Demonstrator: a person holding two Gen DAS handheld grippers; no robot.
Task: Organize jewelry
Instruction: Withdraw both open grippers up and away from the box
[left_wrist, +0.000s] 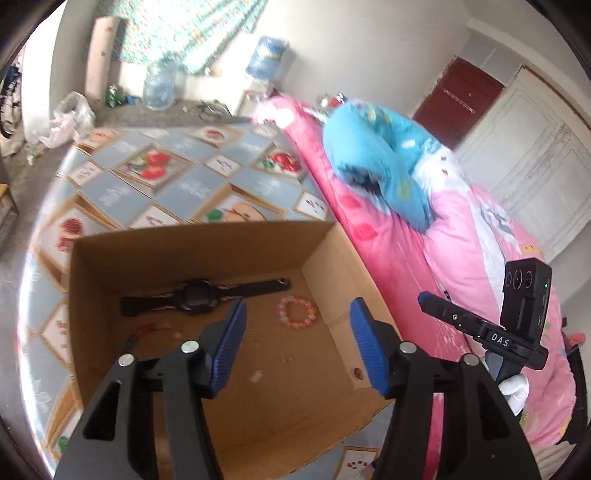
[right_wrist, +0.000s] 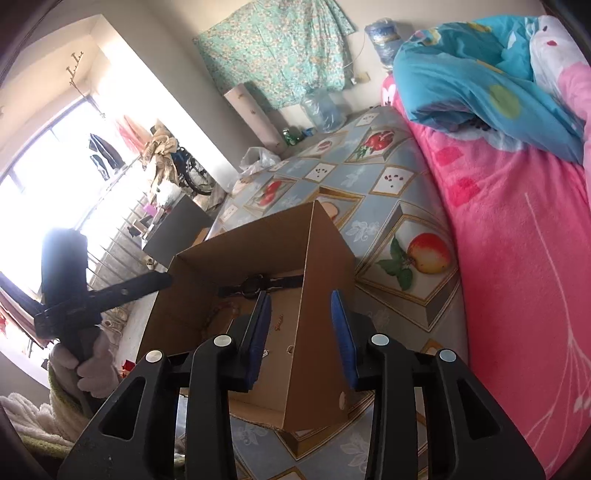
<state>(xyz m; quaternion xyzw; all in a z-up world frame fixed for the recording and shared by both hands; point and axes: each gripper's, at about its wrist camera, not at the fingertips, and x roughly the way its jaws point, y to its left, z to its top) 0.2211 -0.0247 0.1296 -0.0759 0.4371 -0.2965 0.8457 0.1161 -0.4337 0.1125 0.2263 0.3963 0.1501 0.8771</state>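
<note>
Ahead of the claw, pale walls close the room, a green floral cloth hanging on the far one. Below it stand clear water jugs and a rolled mat on grey floor. Far left of the claw, a bright window floods the room with daylight. To the right lies a pink blanket under a blue quilt, beyond it a dark red door and white wardrobe.

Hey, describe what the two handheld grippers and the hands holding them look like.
Both the left gripper and the right gripper have black plastic arms, silver pivot bolts and ribbed blue pads. One body reads "DAS". The hands wear white gloves.
</note>
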